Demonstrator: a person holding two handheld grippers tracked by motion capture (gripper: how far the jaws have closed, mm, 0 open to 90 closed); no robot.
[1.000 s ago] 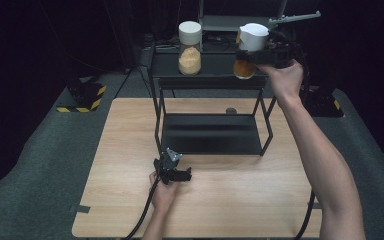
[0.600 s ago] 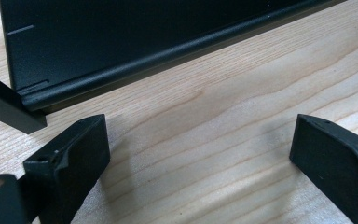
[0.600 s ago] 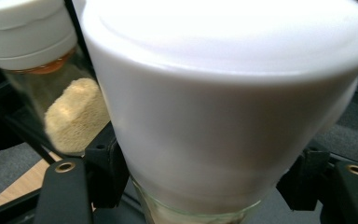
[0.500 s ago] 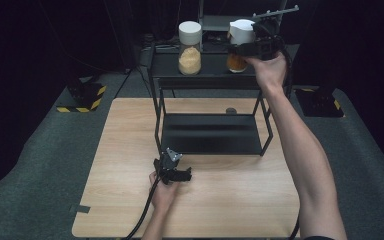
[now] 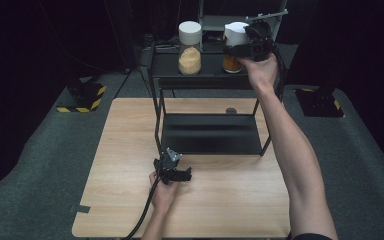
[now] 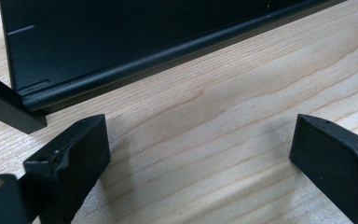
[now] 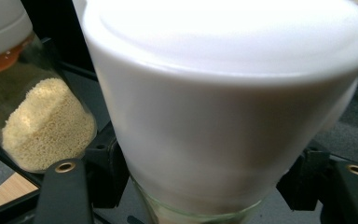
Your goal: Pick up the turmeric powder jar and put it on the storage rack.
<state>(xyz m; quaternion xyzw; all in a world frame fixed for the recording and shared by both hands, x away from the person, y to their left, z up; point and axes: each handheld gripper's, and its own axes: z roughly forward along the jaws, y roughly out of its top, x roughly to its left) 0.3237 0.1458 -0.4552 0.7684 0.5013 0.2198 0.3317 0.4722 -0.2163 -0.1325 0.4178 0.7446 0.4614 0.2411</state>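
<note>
The right gripper [image 5: 244, 45] pinches a jar with an amber fill [image 5: 231, 63] just under its white lid [image 7: 223, 98], holding it on the black rack's top shelf [image 5: 207, 80]. Beside that claw, toward the shelf's other end, stands a second jar of pale grains [image 5: 190, 50]. The left gripper [image 5: 176, 174] rests on the wooden table [image 5: 125, 150], jaws spread with nothing between them, the rack's lower shelf [image 6: 135, 42] just ahead.

Two white-lidded jars [image 5: 190, 41] [image 5: 234, 45], one black two-tier rack [image 5: 207, 80], one wooden table [image 5: 125, 150], two claws [image 5: 176, 175] [image 5: 244, 46].
</note>
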